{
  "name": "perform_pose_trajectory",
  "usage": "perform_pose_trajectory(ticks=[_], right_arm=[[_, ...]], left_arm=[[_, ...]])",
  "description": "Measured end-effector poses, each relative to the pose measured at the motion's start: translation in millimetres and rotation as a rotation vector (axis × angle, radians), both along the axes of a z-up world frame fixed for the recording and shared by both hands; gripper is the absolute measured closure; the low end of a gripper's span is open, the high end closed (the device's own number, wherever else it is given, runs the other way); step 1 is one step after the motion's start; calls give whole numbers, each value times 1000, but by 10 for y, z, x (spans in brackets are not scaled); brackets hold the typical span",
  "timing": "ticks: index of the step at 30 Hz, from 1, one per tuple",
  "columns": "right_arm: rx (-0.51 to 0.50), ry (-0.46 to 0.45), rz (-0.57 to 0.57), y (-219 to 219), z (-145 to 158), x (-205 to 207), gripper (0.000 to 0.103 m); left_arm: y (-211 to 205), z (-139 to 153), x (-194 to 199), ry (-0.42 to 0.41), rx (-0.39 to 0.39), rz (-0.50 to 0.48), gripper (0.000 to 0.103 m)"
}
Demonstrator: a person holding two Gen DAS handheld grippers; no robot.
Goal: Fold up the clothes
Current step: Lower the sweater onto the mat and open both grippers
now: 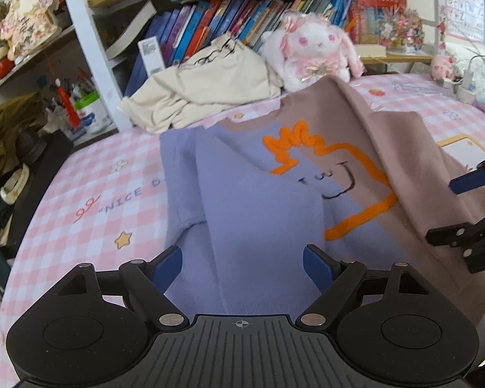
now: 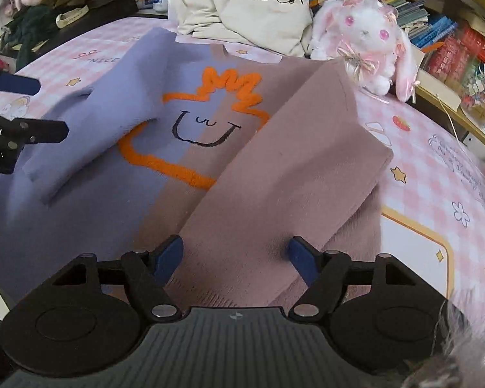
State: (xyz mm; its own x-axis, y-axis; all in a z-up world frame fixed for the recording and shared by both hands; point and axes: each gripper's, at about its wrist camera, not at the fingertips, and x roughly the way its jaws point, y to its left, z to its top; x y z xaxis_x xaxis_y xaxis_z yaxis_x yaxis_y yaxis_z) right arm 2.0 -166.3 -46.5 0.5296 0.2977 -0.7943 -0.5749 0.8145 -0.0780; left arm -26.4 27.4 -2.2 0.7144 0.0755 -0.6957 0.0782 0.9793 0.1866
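A sweater, half lavender and half dusty pink, with an orange outline and a smiling face, lies flat on the pink checked bed cover. Both sleeves are folded in over the body: the lavender sleeve on the left, the pink sleeve on the right. My left gripper is open above the lavender lower part. My right gripper is open over the cuff end of the pink sleeve. Each gripper also shows at the edge of the other view, the right one and the left one.
A crumpled cream garment and a white and pink plush rabbit lie beyond the sweater's collar. A bookshelf stands behind them. Dark clothes are piled at the far left. A charger and cable lie at the right.
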Motion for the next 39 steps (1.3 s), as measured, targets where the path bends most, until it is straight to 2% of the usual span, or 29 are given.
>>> perform_pose_trajectory(ticks=[5,8,9,13,18,19,22,23,27,29,30,31,34,39], right_arm=[[14,21,-38,-22,9,8,33],[14,-4,-52,-19,62,-33,39],[18,-15,-45,-15,90,-59,39],[36,17,21,34,116,-140,38],[0,57,60,136,56,-190,38],[-10,66,64,151,36,-196,34],[-20,82,64,174,-18,-207,30],[-17,83,61,173,-23,-206,30],[-18,88,52,181,-24,-204,30],[-19,89,47,187,-20,-203,30],[-19,90,43,188,-20,-198,30],[-18,91,39,187,-23,-191,30],[-17,92,28,191,-19,-182,31],[-18,90,12,202,-13,-183,31]], left_arm=[[-6,-21,25,23,-39,-18,19],[62,-54,118,65,-118,45,20],[92,-70,139,71,-147,54,20],[195,-145,248,67,-154,72,20],[480,-168,493,68,-241,181,21],[517,-177,527,70,-262,187,22],[584,-236,621,92,-323,193,35],[618,-256,625,92,-361,204,40],[776,-327,630,87,-530,249,48],[847,-345,628,98,-596,265,79],[876,-357,632,110,-626,266,86],[893,-357,628,119,-645,257,98],[975,-283,573,115,-695,228,102],[1482,123,553,-20,-468,316,102]])
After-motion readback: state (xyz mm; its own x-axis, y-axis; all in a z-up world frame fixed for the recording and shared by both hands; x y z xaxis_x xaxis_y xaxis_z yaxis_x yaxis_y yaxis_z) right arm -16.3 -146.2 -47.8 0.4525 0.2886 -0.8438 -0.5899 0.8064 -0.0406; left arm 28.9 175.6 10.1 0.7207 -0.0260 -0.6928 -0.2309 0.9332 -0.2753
